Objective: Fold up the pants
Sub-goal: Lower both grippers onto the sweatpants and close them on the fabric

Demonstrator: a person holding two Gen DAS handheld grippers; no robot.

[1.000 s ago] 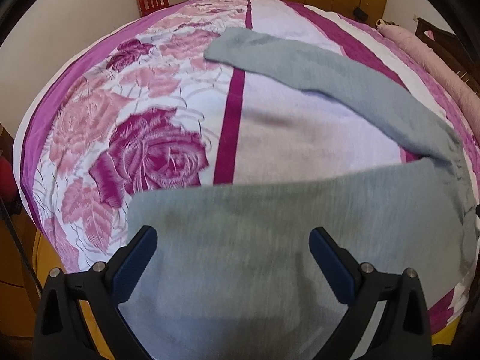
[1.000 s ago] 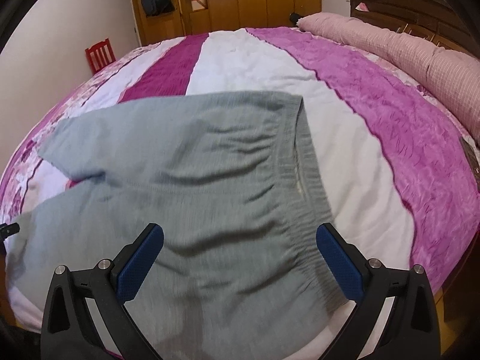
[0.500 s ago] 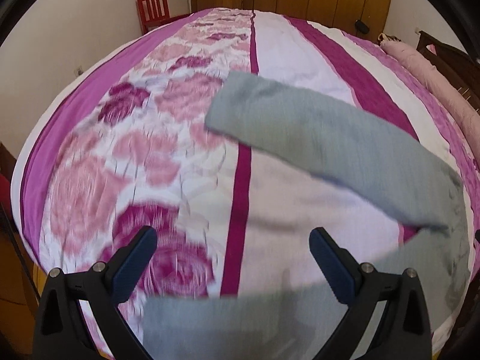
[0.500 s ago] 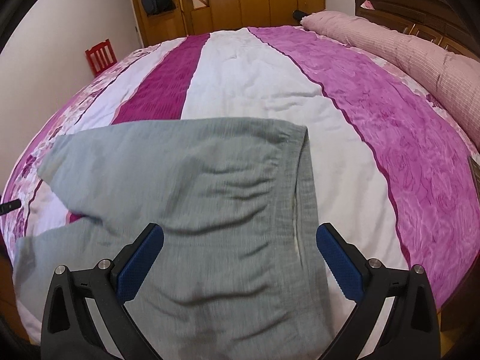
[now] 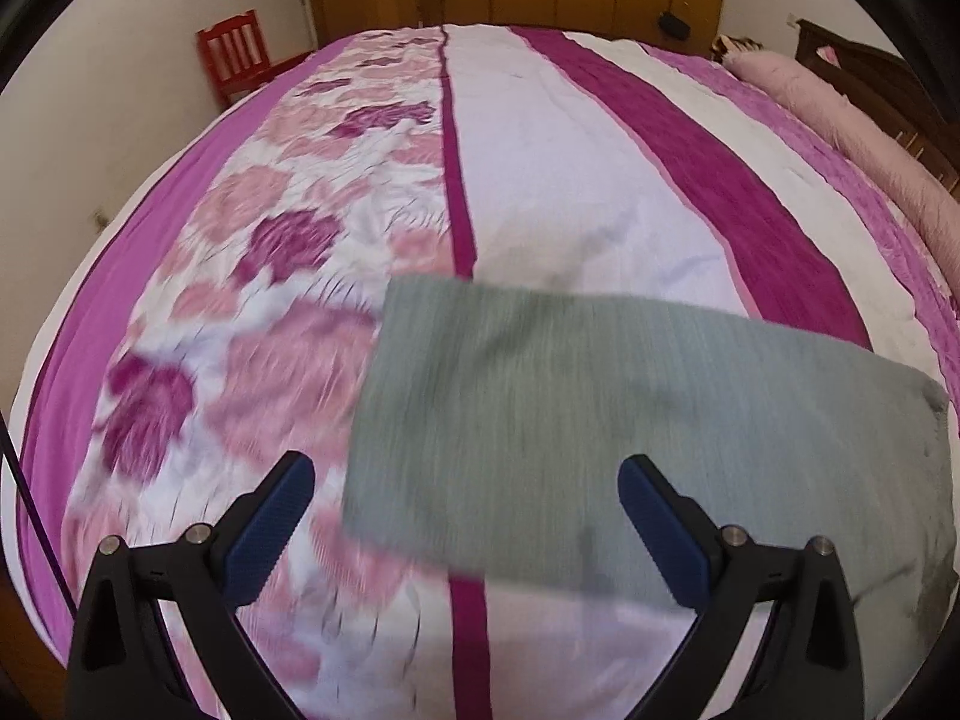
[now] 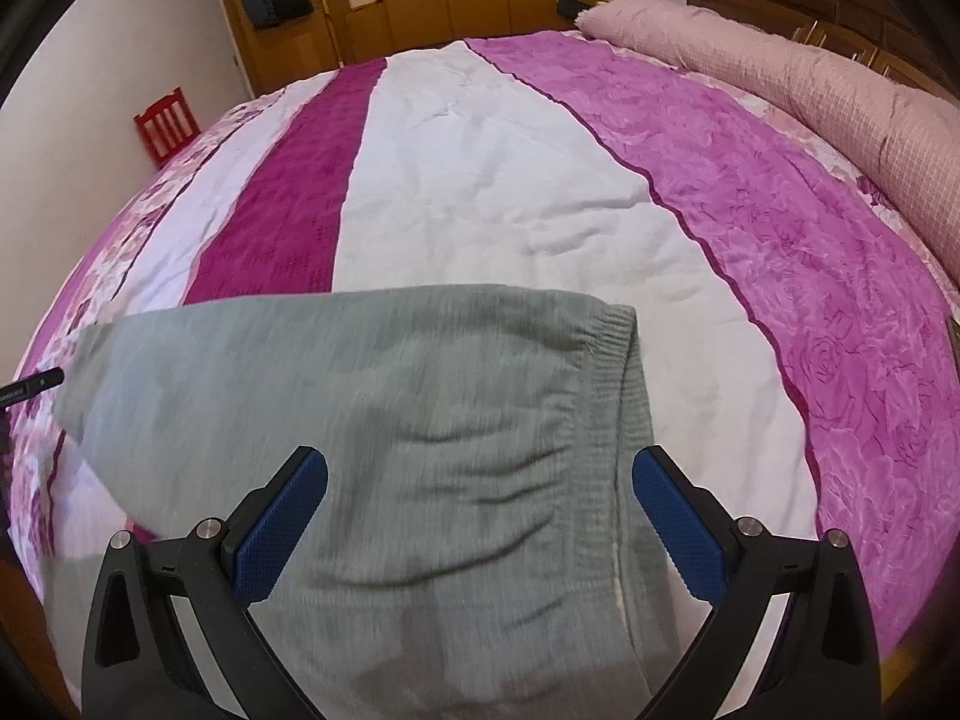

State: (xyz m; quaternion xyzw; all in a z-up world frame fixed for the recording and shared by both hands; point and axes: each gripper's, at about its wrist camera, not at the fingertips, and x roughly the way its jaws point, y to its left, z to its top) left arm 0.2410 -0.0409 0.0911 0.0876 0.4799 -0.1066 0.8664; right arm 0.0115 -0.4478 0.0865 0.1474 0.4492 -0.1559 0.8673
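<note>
- Left wrist view: the left hand-held gripper [image 5: 465, 516] hovers with jaws wide apart, gripping nothing; the cuff end of one leg of the grey pants [image 5: 600, 420] lies flat on the bed [image 5: 570, 150] just ahead, between its fingers, long axis running off to the right.
- Right wrist view: the right hand-held gripper [image 6: 480, 507] is likewise spread and empty over the ribbed waistband [image 6: 624, 420] (the nearer hold for this hand), which lies just inside its right finger.
- Compared with half a second ago, the far leg now sits much closer to the left gripper, and the near leg has dropped out of that view.
</note>
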